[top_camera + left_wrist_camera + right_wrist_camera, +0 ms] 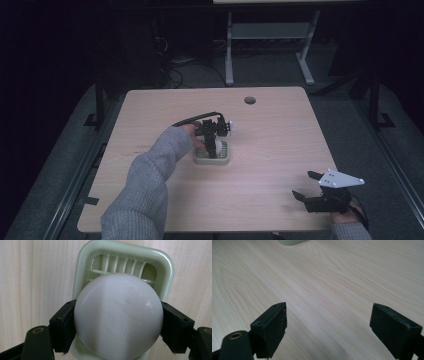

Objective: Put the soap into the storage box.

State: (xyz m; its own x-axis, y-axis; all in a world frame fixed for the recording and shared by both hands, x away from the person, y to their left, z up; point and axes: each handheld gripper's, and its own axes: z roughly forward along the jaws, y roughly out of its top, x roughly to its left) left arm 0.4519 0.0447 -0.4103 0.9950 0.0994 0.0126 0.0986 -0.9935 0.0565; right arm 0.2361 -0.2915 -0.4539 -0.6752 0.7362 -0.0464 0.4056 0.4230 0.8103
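My left gripper (117, 322) clamps white ball (117, 317) above pale green slotted tray (167, 267) — my right gripper (328, 327) gapes wide, empty, over wooden table (332, 277).

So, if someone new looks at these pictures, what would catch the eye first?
First, the big white ball clamped between the jaws of the left gripper, directly over the pale green slatted tray near the middle of the wooden table. Next, the right gripper near the table's front right corner, its jaws wide apart and holding nothing, with a grey three-cornered plate on top.
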